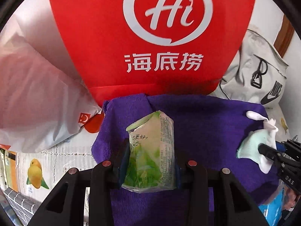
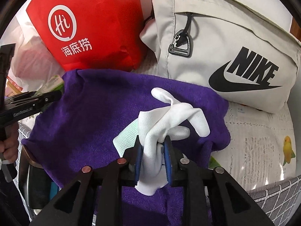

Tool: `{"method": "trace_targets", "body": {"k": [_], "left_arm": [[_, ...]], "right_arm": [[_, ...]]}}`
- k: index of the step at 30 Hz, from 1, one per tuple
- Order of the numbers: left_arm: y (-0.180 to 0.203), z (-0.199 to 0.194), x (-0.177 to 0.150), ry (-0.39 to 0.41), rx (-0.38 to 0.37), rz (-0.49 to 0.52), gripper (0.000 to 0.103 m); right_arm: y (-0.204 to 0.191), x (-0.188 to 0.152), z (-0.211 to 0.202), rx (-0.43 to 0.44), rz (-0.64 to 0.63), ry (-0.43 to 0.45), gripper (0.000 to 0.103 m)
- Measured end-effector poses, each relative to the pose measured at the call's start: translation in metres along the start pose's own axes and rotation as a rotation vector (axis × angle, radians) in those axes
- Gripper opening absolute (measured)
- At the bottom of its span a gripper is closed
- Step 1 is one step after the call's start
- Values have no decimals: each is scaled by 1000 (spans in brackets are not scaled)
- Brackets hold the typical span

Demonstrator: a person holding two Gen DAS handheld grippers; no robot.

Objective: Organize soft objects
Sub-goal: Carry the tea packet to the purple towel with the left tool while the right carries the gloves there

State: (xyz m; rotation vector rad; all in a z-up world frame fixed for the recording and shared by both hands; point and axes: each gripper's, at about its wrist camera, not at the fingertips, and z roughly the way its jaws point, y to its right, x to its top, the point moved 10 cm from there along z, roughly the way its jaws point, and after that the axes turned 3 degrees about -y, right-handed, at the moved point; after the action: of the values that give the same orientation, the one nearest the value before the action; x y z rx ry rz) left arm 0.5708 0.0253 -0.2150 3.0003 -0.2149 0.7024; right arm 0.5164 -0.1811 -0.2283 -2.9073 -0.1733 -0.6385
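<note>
Left gripper point(image 1: 148, 162) clamps the tissue pack point(image 1: 150, 154); right gripper point(image 2: 153, 162) clamps the glove point(image 2: 169, 116). Lower both gently onto the towel point(image 2: 94, 109).

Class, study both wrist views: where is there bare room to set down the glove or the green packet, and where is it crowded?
Free: the purple towel between the left tongs holding the green packet and the right tongs gripping the white glove. Crowded: behind the towel, the red bag and grey Nike bag.
</note>
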Motion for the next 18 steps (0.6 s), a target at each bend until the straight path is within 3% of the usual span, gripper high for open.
{"method": "trace_targets", "body": {"k": [3,7,14,18], "left_arm": [[-1,8,1,-14,3,-6,38],[-2,18,1,-30,9,-13,38],[1,31,4,-66,24,-18,44],[5,38,3,-95,41,-22,58]], "right_arm": [[4,-1,0,-1,9,-2,45],[1,-3,-11,21,-3,4,53],[-10,-4,-32,42,-36,49,58],[-12,-2,-41,35,-49,72,58]]}}
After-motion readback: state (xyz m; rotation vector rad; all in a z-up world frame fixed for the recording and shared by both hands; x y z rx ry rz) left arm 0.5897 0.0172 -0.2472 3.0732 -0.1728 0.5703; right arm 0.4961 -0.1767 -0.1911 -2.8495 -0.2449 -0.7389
